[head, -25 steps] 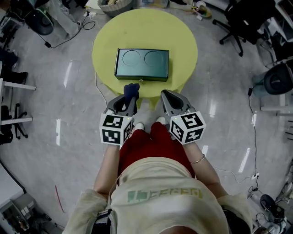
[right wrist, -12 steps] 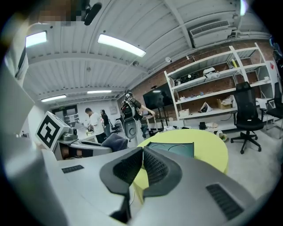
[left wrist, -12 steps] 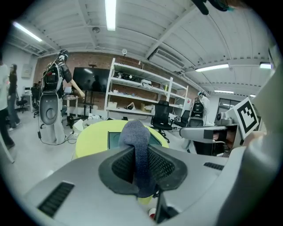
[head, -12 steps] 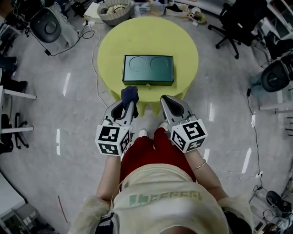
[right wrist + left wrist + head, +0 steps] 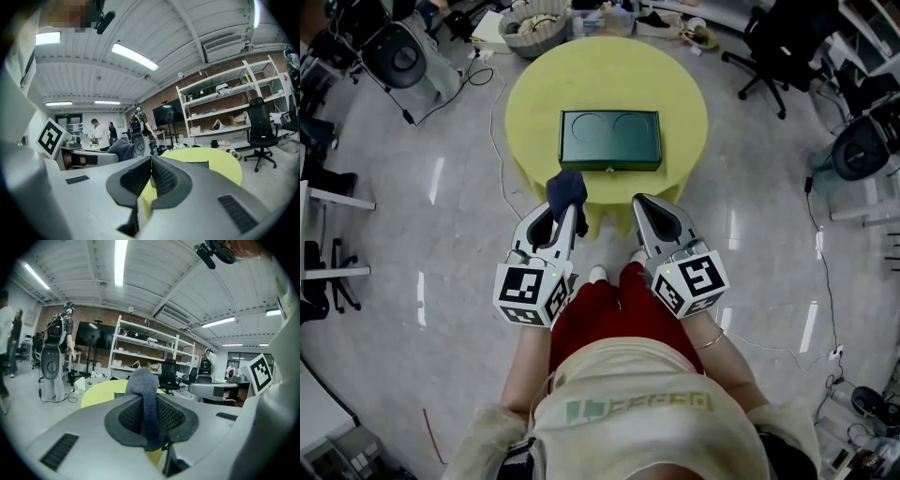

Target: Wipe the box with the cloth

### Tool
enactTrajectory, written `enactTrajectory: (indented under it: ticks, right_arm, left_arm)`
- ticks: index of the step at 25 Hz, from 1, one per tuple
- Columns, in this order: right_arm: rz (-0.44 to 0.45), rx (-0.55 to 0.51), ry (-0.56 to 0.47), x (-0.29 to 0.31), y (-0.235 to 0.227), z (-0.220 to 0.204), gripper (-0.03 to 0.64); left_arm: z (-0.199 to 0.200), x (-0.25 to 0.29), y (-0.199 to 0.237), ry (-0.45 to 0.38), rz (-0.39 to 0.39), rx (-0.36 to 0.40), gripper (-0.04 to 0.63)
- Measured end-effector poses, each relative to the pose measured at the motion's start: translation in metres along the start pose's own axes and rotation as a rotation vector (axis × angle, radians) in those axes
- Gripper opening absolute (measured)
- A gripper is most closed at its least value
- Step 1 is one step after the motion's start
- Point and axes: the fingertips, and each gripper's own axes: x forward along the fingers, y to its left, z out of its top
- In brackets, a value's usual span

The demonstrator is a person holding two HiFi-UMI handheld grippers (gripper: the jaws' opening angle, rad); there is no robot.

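1 box (image 5: 610, 140), 1 cloth (image 5: 567, 189), 1 tbl (image 5: 675, 89), 2 grippers (image 5: 566, 216) (image 5: 643, 204)

Glossy grey floor (image 5: 394, 234), brick wall (image 5: 91, 315), white shelving (image 5: 145, 348), office chairs (image 5: 773, 42) under strip lights (image 5: 121, 263)

Change record: both of my tools sit lower in the head view and the table has shifted right.

Over the last second my left gripper (image 5: 565, 210) and my right gripper (image 5: 643, 202) have slid down the head view, and their marker cubes now lie closer to my lap. The box (image 5: 610, 141) and the yellow table (image 5: 605, 75) have moved right and appear slightly smaller. The cloth (image 5: 567, 187) now lines up with the box's left end instead of nearer its middle. More of the basket (image 5: 532, 19) beyond the table now shows at the top edge.
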Motion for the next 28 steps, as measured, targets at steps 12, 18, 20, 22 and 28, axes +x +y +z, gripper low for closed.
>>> enactTrajectory:
  ticks: [12,18,20,22,28]
  right_arm:
    - [-0.02,-0.055,-0.104,-0.018,0.028,0.027,0.037]
    - [-0.034,-0.069,-0.138,-0.023,0.037,0.035,0.037]
    - [-0.04,-0.07,-0.141,-0.024,0.038,0.038,0.037]
    - [-0.044,-0.072,-0.141,-0.024,0.038,0.036,0.037]
    - [-0.055,-0.07,-0.139,-0.015,0.038,0.027,0.037]
  left_arm:
    - [0.024,-0.037,-0.001,-0.084,0.003,0.046,0.061]
    - [0.031,-0.051,0.004,-0.112,0.009,0.059,0.061]
    - [0.034,-0.053,0.004,-0.116,0.005,0.061,0.061]
    - [0.032,-0.053,0.006,-0.12,0.004,0.059,0.061]
    - [0.027,-0.051,0.015,-0.127,0.0,0.058,0.061]
